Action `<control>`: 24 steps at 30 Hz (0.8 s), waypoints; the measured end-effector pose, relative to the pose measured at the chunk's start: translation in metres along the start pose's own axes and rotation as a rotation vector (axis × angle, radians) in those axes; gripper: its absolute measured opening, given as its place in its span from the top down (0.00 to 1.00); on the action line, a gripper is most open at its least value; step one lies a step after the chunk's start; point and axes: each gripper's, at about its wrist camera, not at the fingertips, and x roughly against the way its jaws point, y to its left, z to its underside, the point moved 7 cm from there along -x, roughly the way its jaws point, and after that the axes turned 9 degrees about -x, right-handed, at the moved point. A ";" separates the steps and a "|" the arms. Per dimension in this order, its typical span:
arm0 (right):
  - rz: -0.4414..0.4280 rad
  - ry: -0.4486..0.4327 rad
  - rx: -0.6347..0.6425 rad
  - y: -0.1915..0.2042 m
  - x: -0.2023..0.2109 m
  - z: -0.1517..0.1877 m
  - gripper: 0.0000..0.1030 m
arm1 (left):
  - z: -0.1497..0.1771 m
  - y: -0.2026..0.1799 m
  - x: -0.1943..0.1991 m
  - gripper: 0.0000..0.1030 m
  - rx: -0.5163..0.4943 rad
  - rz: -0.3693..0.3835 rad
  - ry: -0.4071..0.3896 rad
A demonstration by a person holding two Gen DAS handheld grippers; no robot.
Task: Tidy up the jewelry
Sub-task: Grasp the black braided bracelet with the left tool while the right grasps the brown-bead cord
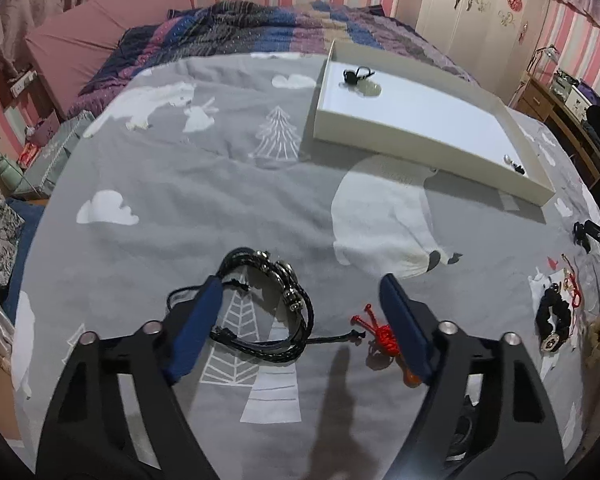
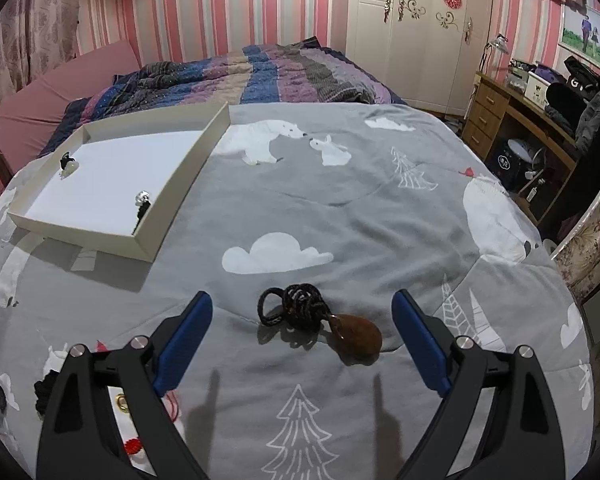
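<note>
Presently the left gripper point(image 1: 302, 286) hangs low over the grey bedspread point(image 1: 204, 184), jaws spread wide and holding nothing; a black braided bracelet point(image 1: 276, 304) lies between its blue fingers point(image 1: 204, 312), nearer the left one; a red knotted charm point(image 1: 374, 330) lies just beside the right finger. Likewise the right gripper point(image 2: 302, 304) stands wide apart and empty; a brown pendant on a coiled black cord point(image 2: 320, 320) rests on the bedspread between its fingers, touching neither. Farther back sits the white tray point(image 2: 180, 184), well apart from both grippers, with two small dark pieces inside: one point(image 2: 68, 164) at a far corner, one point(image 2: 142, 200) against the near wall.
</note>
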 end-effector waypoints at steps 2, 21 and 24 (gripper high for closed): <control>0.001 0.002 0.006 0.000 -0.004 0.002 0.11 | 0.002 -0.001 -0.004 0.31 0.001 0.007 0.007; -0.006 0.055 0.028 -0.001 -0.030 0.007 0.57 | 0.008 -0.007 -0.024 0.61 0.003 0.041 0.038; -0.020 0.059 0.017 -0.001 -0.031 0.007 0.67 | 0.009 -0.004 -0.024 0.67 0.010 0.039 0.036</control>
